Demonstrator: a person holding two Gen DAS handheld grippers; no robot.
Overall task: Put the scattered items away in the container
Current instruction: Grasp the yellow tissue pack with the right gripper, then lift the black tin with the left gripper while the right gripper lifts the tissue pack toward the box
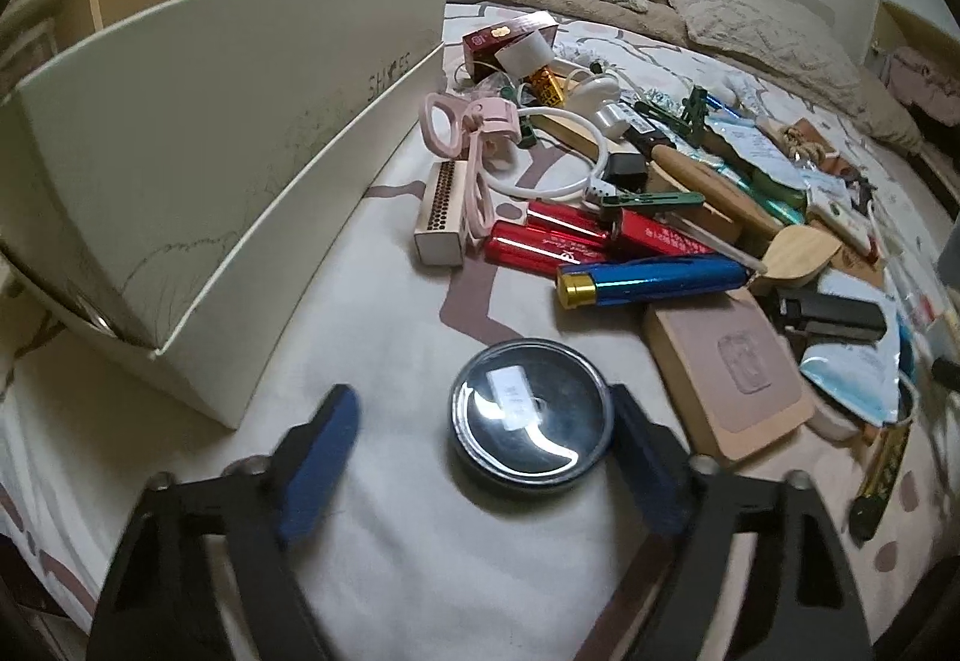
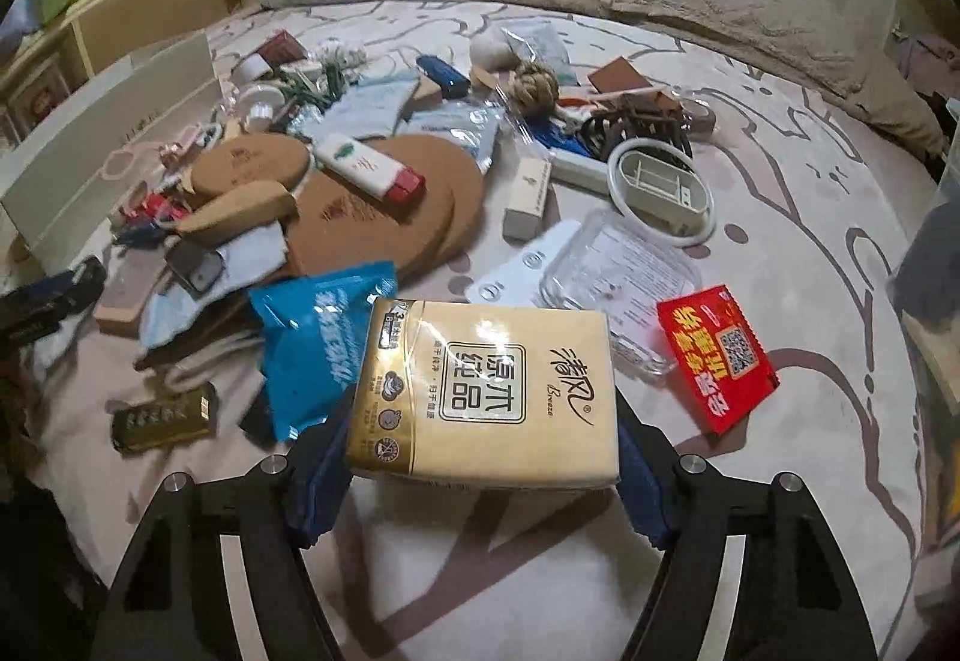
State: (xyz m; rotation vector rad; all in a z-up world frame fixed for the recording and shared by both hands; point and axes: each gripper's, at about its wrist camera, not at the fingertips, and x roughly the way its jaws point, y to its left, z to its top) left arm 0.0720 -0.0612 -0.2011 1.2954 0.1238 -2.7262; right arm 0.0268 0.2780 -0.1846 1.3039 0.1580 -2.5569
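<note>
Now right gripper (image 2: pixel 483 472) clamps tissue pack (image 2: pixel 485 391), long axis crosswise; left gripper (image 1: pixel 480 457) open around round tin (image 1: pixel 531 424).

- My left gripper (image 1: pixel 480 421) has a matte black frame, two broad arms spreading from 6 o'clock up toward 10 and 2.
- Each arm has triangular cut-outs, and round silver screw heads sit along its upper edge.
- Its fingers (image 1: pixel 645 466) wear deep blue pads; the one at 9 o'clock is blurred.
- My right gripper (image 2: pixel 483 457) is the same build: black slotted arms, pale openings showing through.
- Four bright silver screws mark its shoulders, two at 8 o'clock, two at 4.
- Its blue pads (image 2: pixel 315 481) look slightly scuffed at the edges.
</note>
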